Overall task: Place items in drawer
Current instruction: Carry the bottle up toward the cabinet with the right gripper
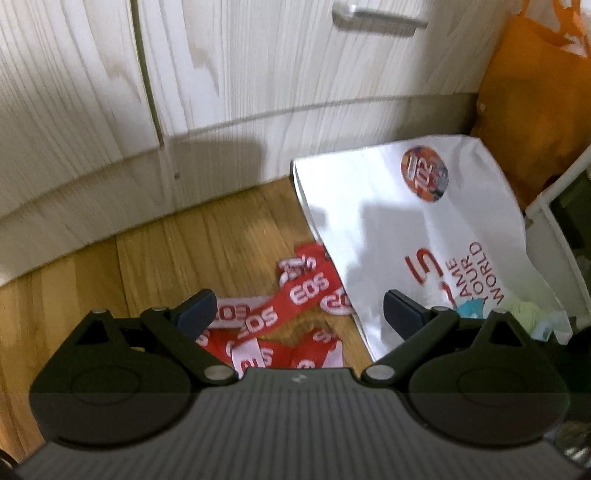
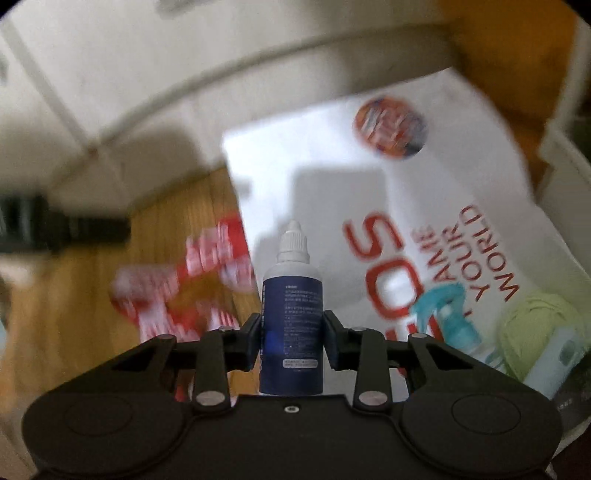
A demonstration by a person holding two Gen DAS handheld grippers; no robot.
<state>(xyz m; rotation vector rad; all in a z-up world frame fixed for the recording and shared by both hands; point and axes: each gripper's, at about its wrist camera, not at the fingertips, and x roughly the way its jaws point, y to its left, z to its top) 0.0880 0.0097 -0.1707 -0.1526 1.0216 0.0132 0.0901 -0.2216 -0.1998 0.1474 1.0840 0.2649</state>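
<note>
the white wood-grain cabinet [image 1: 258,74] fills the background, its metal drawer handle [image 1: 376,18] near the top edge; the drawer front looks closed from here, though the view cuts it off. below it runs the wooden floor [image 1: 166,251]. on the floor lies a white printed bag [image 1: 406,221], flat and limp, with an orange bag [image 1: 532,110] standing behind it against the cabinet. beside the white bag sprawls a red-and-white lanyard [image 1: 295,299], loose and tangled; it would sag if lifted, so a pinch at a bunched fold seems best. at the bag's near corner rest a teal spray bottle [image 2: 447,314] and a pale green bundle [image 2: 539,325], the latter too blurred to name.

the right gripper [image 2: 291,339] is clamped on a small dropper bottle [image 2: 291,314], held upright above the floor, pads on either side of the dark blue label. the bottle looks light and rigid, probably smooth plastic; the mid-body hold below the white cap appears secure, but a slick label could let it twist.

the left gripper [image 1: 299,310] hangs above the lanyard with its jaws spread wide and nothing between them.
</note>
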